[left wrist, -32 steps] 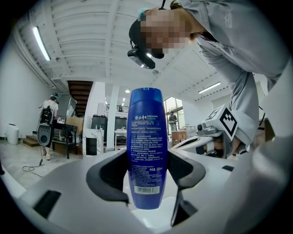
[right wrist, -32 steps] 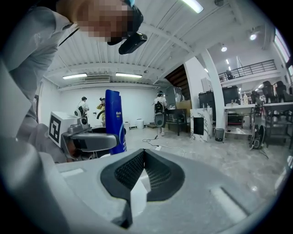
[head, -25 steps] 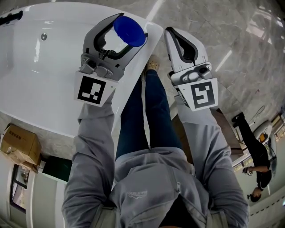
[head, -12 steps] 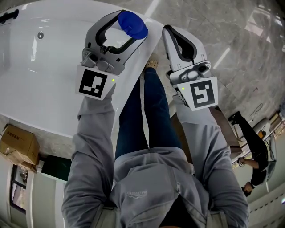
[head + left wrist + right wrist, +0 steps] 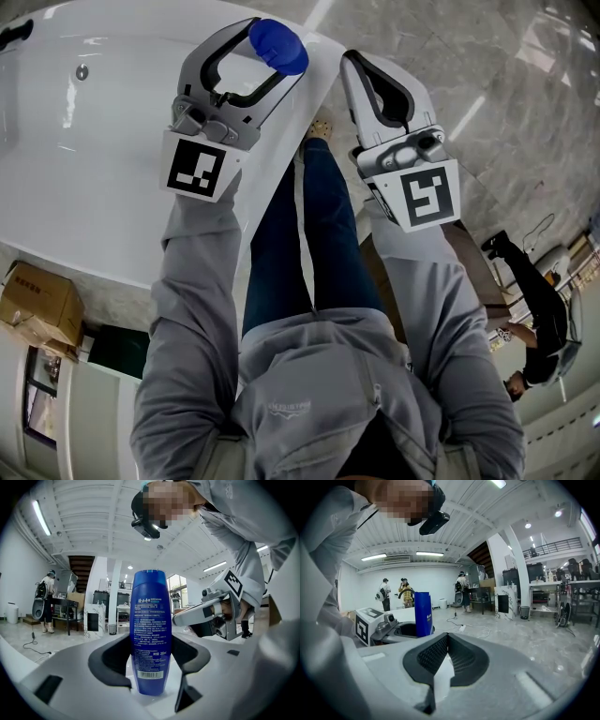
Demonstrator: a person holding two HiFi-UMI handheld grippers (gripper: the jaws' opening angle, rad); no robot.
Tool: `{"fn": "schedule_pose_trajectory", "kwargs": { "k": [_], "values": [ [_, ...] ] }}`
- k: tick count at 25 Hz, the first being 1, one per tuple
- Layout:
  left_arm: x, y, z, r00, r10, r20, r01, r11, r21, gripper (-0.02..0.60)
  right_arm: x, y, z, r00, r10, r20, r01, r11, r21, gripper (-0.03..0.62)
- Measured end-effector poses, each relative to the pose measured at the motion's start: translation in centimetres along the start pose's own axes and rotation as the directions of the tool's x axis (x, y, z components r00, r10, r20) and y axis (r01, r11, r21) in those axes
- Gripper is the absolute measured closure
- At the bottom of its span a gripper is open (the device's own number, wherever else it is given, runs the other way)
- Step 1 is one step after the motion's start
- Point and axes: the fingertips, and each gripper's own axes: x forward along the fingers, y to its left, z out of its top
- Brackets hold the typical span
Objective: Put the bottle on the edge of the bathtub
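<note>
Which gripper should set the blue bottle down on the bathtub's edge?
Left. The left hand-held gripper grips the blue bottle upright, right over the bathtub rim. The right hand-held gripper is shut, empty, and off over the floor beside the tub.

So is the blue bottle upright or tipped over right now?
Upright. In the left gripper view the bottle stands vertical, held in the left gripper, its label print level and barcode at the bottom.

White bathtub [image 5: 112,141] on grey marble-look floor [image 5: 487,84].
Blue bottle [image 5: 150,639] upright at rounded end of tub rim, contact w/ rim unclear; cardboard box [image 5: 39,305] on floor beside tub, nr its long side.
</note>
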Motion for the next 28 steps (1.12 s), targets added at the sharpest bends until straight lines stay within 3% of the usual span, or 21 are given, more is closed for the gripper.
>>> {"fn": "schedule_pose_trajectory", "kwargs": {
  "k": [18, 28],
  "values": [
    [-0.1, 0.4, -0.9, 0.999, 0.013, 0.034, -0.013, 1.0, 0.007, 0.318, -0.2, 0.6, -0.9, 1.0, 0.006, -0.013, -0.006, 1.0, 0.023, 0.591],
    [0.6, 0.1, -1.9, 0.999, -0.032, -0.036, 0.033, 0.999, 0.014, 0.318, -0.2, 0.1, -0.1, 1.0, 0.011, -0.005, -0.01, 1.0, 0.009, 0.591]
  ]
}}
